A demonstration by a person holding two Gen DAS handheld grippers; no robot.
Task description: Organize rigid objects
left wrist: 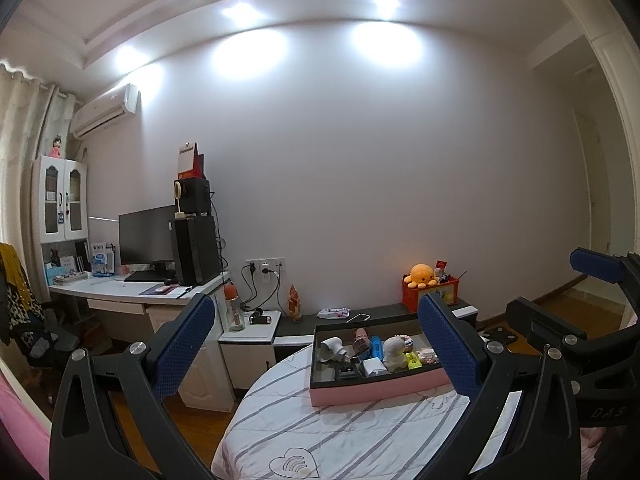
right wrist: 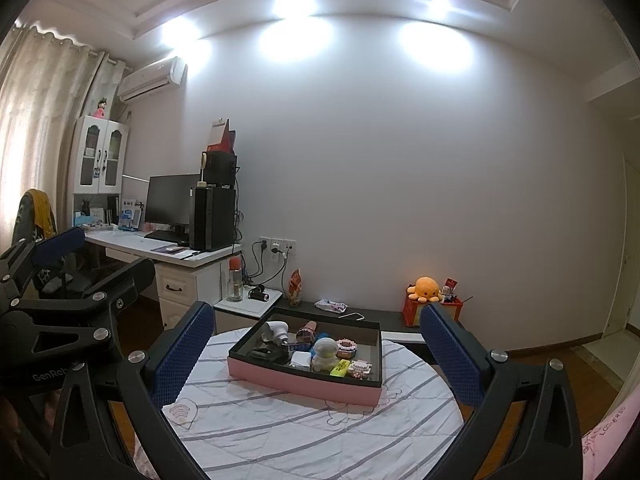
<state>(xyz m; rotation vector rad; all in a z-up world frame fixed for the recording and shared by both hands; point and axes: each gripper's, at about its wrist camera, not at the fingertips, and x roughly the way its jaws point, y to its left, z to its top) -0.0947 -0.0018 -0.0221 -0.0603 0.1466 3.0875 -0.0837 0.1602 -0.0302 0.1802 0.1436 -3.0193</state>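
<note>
The left gripper and right gripper hover level, jaws spread wide and empty, well short of the pink tray of small objects on the striped round table; far left a desk, behind a white wall

dim room; ceiling spots throw glaring patches on the wall; fisheye bends edges, corners dark.
</note>
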